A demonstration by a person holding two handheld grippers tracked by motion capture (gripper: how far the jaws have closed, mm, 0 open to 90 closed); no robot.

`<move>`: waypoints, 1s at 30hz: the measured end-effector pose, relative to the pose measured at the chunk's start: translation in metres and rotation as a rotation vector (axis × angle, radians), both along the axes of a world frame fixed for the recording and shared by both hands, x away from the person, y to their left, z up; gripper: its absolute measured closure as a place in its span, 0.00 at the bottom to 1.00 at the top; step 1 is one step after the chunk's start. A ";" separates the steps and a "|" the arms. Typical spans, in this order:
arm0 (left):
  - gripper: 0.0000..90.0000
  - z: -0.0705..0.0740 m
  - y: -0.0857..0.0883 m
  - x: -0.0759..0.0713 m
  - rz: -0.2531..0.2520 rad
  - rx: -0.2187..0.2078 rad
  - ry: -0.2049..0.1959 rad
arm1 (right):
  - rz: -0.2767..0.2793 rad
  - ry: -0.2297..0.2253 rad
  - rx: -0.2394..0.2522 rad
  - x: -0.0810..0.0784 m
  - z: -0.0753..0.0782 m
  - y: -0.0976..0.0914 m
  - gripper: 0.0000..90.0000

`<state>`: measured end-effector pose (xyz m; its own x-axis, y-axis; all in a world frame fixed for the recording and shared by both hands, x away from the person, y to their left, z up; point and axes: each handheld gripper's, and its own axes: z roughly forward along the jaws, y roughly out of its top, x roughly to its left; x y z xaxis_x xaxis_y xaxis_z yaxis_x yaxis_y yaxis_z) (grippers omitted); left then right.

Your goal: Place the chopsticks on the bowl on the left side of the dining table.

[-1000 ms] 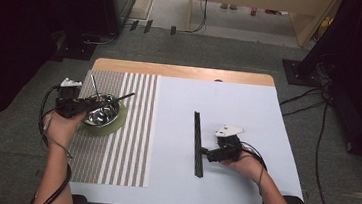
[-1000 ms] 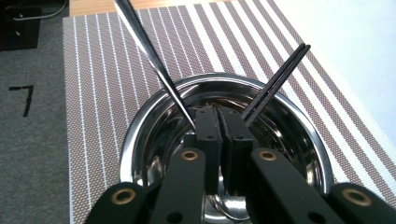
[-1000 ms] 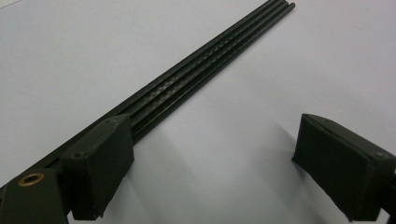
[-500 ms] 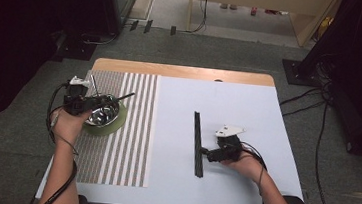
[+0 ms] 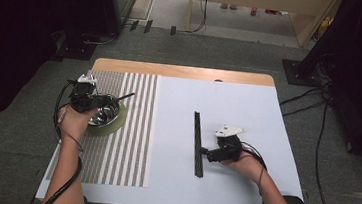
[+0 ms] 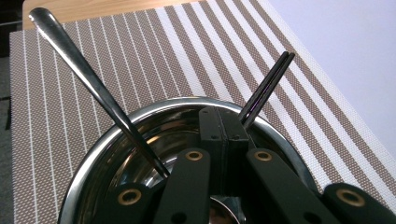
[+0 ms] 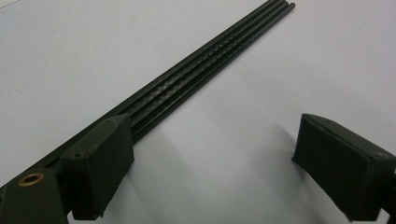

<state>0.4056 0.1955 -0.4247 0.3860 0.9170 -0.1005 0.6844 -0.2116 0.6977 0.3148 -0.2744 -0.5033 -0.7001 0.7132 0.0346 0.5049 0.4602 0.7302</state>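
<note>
Striped mat | left claw nudged farther over bowl, clamping chopsticks

left gripper has its jaws pressed together, while right gripper rests low with jaws spread wide.

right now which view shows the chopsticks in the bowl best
The left gripper view: the shut left gripper pinches the black chopsticks over the steel bowl, close up. The high view shows them small. The right gripper view faces other black sticks.
</note>
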 end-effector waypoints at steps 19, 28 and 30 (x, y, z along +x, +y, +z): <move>1.00 -0.002 -0.006 0.002 -0.021 0.018 -0.010 | 0.000 0.000 0.000 0.000 0.000 0.000 0.13; 1.00 -0.005 -0.008 0.003 -0.034 0.022 -0.001 | 0.000 -0.001 -0.001 0.000 0.000 0.000 0.13; 1.00 -0.005 -0.009 0.003 -0.041 0.024 0.002 | 0.000 0.000 0.000 0.000 0.000 0.000 0.13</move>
